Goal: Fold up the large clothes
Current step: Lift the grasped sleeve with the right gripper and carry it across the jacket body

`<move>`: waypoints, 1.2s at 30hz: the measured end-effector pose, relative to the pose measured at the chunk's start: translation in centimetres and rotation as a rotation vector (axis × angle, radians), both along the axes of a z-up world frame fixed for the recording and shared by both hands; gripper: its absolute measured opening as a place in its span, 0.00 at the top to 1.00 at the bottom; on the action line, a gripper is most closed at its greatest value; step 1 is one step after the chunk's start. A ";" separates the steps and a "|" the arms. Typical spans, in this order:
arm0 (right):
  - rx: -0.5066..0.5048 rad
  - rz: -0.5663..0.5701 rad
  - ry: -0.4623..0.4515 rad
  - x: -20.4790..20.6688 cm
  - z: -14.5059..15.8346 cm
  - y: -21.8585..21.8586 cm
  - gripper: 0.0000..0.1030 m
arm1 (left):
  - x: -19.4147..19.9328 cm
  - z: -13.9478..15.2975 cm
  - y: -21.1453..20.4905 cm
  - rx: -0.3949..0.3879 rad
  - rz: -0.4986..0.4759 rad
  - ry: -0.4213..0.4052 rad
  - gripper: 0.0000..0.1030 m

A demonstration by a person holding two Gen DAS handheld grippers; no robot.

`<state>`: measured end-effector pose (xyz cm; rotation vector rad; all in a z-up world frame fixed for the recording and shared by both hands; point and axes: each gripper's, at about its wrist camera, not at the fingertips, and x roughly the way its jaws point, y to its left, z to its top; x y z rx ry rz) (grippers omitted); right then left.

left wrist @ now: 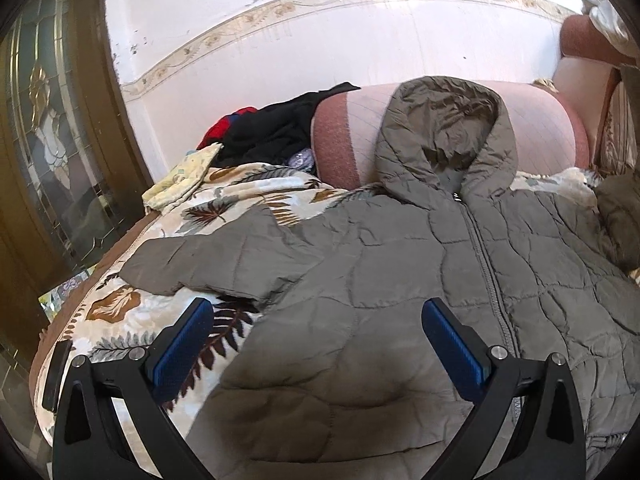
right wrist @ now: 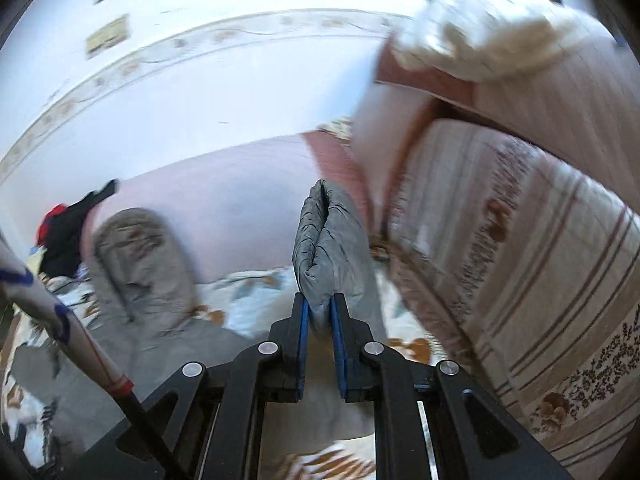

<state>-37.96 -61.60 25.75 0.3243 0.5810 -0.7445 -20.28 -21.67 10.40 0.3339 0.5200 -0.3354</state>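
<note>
A bunched fold of the grey quilted hooded jacket (right wrist: 326, 236) was clamped by the right gripper (right wrist: 320, 316) at frame centre; the left gripper (left wrist: 316, 344) was spread wide, nothing held.

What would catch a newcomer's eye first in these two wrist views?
The grey-green quilted hooded jacket spread zip-up across the leaf-print bedspread, its hood lying against a pink bolster. Next, the right gripper shut on a puffy fold of that jacket, while the left gripper hangs open above the jacket's lower part. A dark heap of clothes sits at the far left.
</note>
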 end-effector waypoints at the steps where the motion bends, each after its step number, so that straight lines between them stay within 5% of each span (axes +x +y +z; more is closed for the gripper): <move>1: -0.004 0.027 -0.004 0.8 0.5 1.3 0.88 | 0.1 0.2 0.5 -0.005 0.006 0.001 0.00; 13: 0.001 0.330 -0.037 9.7 1.9 15.9 0.88 | 2.5 0.1 4.3 0.003 0.082 0.015 0.00; 17: 0.047 0.401 -0.022 12.6 -0.9 18.8 0.89 | 5.2 -1.2 4.1 0.027 0.083 0.121 0.00; 36: 0.254 0.562 0.131 22.7 -14.9 27.4 0.92 | 10.6 -2.3 6.6 0.016 0.170 0.203 0.00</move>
